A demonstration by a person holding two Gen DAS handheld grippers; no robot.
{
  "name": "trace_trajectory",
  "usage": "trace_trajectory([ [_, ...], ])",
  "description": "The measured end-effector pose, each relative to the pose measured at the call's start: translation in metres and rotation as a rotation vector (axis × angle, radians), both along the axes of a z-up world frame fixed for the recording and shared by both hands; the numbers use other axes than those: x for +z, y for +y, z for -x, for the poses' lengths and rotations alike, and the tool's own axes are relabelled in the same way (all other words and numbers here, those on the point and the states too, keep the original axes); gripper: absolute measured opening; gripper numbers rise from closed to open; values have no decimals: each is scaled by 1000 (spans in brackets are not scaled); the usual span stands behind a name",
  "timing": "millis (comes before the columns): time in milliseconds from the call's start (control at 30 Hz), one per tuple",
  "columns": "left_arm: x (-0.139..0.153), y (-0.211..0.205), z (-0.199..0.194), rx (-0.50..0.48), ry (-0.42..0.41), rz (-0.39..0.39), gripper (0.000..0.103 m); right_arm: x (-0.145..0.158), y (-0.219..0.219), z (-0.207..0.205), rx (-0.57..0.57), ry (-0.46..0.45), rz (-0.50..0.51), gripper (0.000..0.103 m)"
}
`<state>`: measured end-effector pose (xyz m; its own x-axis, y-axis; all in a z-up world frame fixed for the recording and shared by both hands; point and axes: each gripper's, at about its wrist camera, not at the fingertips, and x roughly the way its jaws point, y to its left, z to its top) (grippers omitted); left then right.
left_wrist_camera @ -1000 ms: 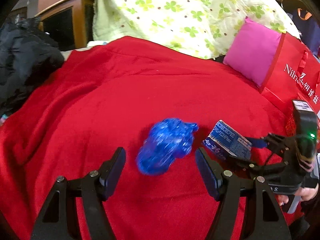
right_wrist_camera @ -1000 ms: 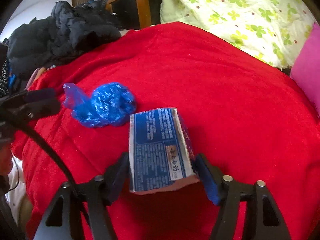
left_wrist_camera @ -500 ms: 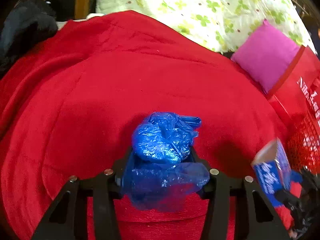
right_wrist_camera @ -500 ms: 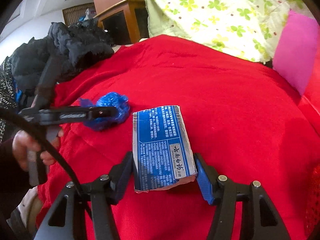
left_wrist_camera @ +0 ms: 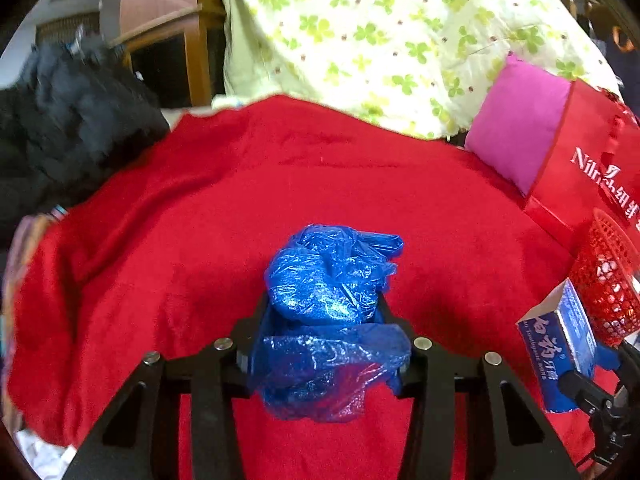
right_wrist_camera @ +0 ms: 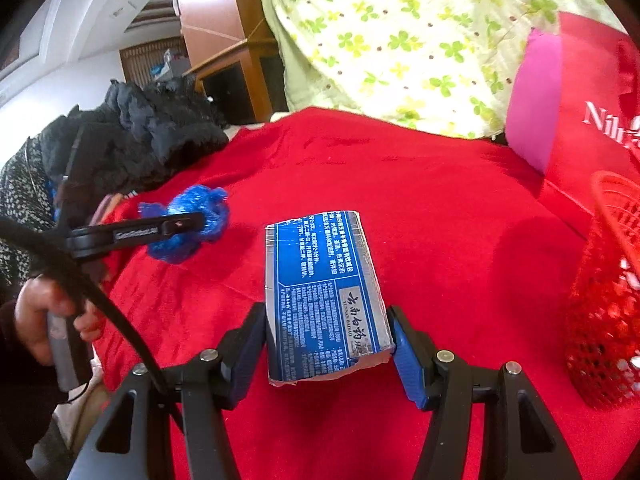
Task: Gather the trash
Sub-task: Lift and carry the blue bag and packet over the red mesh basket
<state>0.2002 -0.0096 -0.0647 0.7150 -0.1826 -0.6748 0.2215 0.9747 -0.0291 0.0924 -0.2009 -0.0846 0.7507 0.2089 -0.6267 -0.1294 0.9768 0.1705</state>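
My left gripper (left_wrist_camera: 324, 340) is shut on a crumpled blue plastic bag (left_wrist_camera: 328, 280) and holds it above the red blanket (left_wrist_camera: 200, 240). The bag also shows in the right wrist view (right_wrist_camera: 188, 224), gripped by the left gripper (right_wrist_camera: 192, 220). My right gripper (right_wrist_camera: 328, 340) is shut on a blue and silver carton box (right_wrist_camera: 324, 292), held above the blanket (right_wrist_camera: 420, 200). The box shows at the right of the left wrist view (left_wrist_camera: 560, 344). A red mesh basket (right_wrist_camera: 608, 312) stands just right of the box; it also shows in the left wrist view (left_wrist_camera: 608, 280).
A pink cushion (left_wrist_camera: 516, 120) and a red shopping bag (left_wrist_camera: 592, 168) stand at the back right. A green flowered quilt (left_wrist_camera: 380, 32) is piled at the back. Dark clothes (left_wrist_camera: 60, 128) lie at the left, with wooden furniture (left_wrist_camera: 172, 40) behind.
My left gripper moved onto the blue bag, shut on it and lifted it. My right gripper carried the box right, toward the red basket.
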Motion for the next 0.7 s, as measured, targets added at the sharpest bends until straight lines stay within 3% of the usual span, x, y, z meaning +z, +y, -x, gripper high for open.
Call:
trace_trajectory([
  [200, 35, -19, 51, 15, -112, -52, 48, 21, -8, 33, -18, -53, -25, 63],
  [700, 65, -63, 125, -14, -210, -100, 49, 53, -38, 97, -58, -161, -98, 63],
])
